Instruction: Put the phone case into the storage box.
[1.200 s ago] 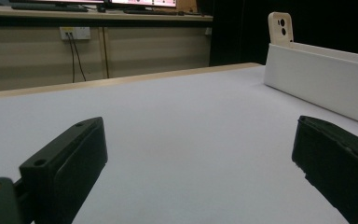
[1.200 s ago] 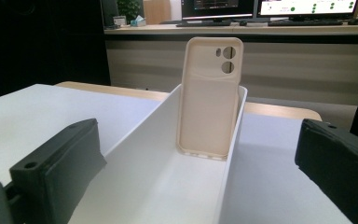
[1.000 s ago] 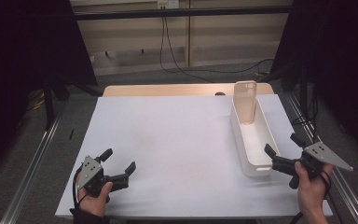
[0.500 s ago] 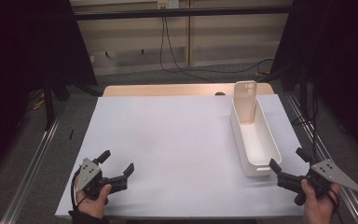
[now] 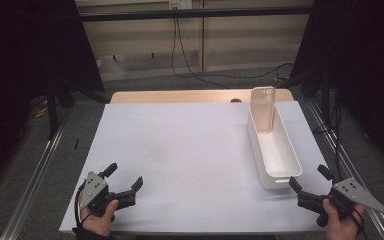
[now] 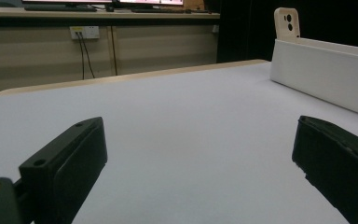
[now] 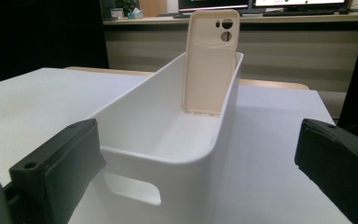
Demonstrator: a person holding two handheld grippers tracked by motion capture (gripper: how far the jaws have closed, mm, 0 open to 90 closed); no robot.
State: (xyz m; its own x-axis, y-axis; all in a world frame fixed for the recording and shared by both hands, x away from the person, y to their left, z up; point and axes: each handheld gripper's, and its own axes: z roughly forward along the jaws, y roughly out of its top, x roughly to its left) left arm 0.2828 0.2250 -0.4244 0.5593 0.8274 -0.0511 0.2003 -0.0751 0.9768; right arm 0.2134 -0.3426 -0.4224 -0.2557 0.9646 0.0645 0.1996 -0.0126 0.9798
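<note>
Cream phone case stands upright inside white bin.

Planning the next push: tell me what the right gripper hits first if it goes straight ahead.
Most likely the near end wall of the white bin, which sits right between the open fingers of the right gripper; the phone case stands farther back.

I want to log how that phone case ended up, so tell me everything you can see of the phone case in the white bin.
The phone case is a pale cream, matte, soft-looking shell with camera cutouts near its top: one round hole and a smaller opening beside it. It is empty and stands upright on its short end inside the long white bin, leaning against the bin's far end wall, with its upper part rising above the rim. Its lower edge rests on the bin floor. Neither gripper touches it.
</note>
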